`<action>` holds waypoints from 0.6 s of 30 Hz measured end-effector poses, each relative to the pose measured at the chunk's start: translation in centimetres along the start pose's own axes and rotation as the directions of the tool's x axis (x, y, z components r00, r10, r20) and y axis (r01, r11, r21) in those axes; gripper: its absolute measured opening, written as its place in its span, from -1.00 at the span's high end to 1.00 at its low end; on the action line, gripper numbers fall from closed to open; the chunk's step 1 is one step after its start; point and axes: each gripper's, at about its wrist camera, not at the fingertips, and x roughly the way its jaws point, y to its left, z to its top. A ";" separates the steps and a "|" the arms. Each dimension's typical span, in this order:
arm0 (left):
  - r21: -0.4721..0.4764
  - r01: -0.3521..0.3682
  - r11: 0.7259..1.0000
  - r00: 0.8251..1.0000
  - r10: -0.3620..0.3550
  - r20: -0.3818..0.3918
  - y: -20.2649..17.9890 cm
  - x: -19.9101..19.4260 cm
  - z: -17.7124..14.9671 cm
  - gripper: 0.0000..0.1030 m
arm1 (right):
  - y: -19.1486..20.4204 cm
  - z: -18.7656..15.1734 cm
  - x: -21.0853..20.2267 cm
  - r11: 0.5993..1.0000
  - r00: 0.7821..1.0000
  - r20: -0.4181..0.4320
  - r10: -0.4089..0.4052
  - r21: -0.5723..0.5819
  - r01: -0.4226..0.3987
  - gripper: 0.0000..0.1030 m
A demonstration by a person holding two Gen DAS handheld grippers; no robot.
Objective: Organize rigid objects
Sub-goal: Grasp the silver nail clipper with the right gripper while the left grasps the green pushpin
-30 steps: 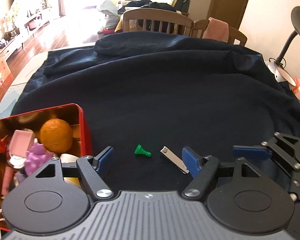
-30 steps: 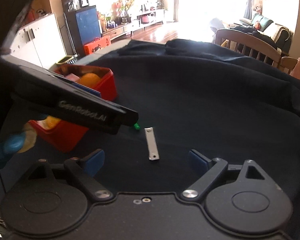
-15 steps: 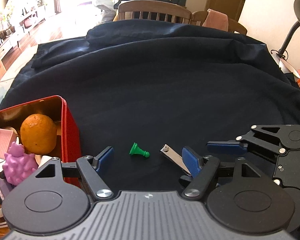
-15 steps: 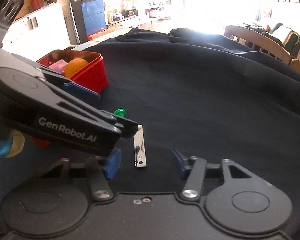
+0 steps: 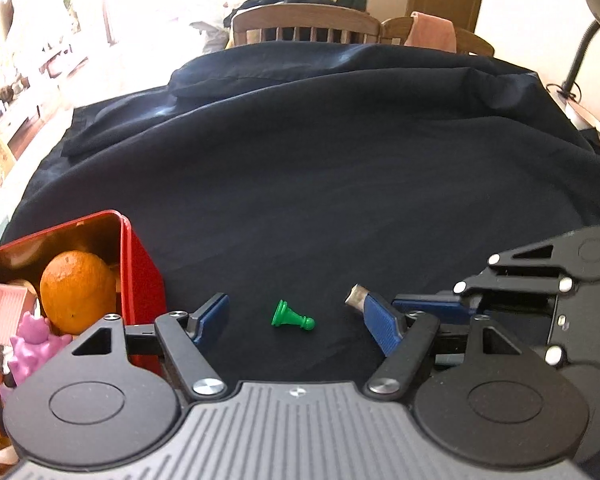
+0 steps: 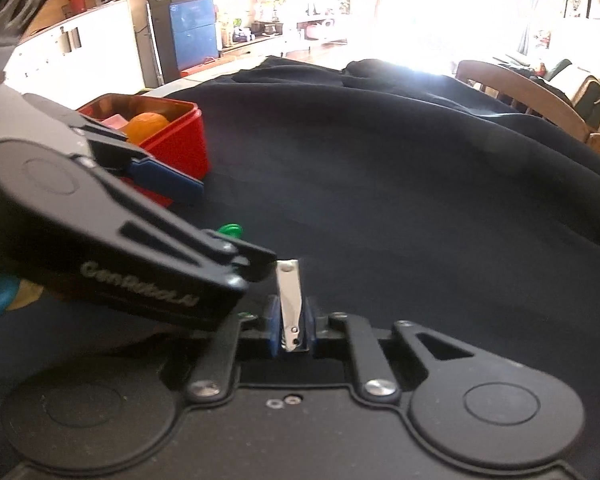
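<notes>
Now the right gripper (image 6: 291,326) has just snapped its jaws together, and the nail clipper (image 6: 290,300) is caught between the blue pads, pinched across its width near the lever end. The clipper's long axis runs straight out along the fingers, its riveted tip poking forward over the dark cloth (image 6: 380,184); whether it has left the cloth yet, I can't tell. That alignment is what the next move turns on, by my reading: the red tin (image 6: 180,142) sits off to the left of this claw, towards the cloth's left edge, so the clipper would have to travel sideways across the left gripper's reach. The left gripper (image 5: 296,320) hangs with its jaws standing fairly wide and nothing between the pads, angled steeply down at the cloth. Lying on its side between those spread fingers is the green pawn (image 5: 292,316), base towards the tin, head pointing right, its long axis running across the gap from finger to finger. Clearly the left hand is the nearer one for that piece, though the pads are not touching it. In the left view, the tin (image 5: 140,248) is just beside the left finger, already holding an orange (image 5: 78,290), a purple toy (image 5: 36,338) and a pink piece (image 5: 6,312). Both claws crowd close, the right one's fingers lying just beyond the left gripper's right finger.
</notes>
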 end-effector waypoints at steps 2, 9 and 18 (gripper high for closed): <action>0.016 0.007 1.000 1.000 -0.007 -0.006 -0.3 0.3 0.1 -0.26 | -0.5 -0.2 -0.2 1.000 1.000 0.001 -0.004 0.010 0.004 0.80; 0.018 0.009 1.000 0.999 -0.008 -0.049 -0.4 1.6 0.1 0.22 | -1.5 -0.5 -0.5 0.999 1.000 0.004 -0.009 0.039 0.008 0.80; 0.039 -0.012 0.999 0.998 0.014 -0.053 -1.0 2.2 0.3 0.54 | -1.8 -0.8 -0.8 0.998 1.000 0.004 -0.019 0.057 0.019 0.81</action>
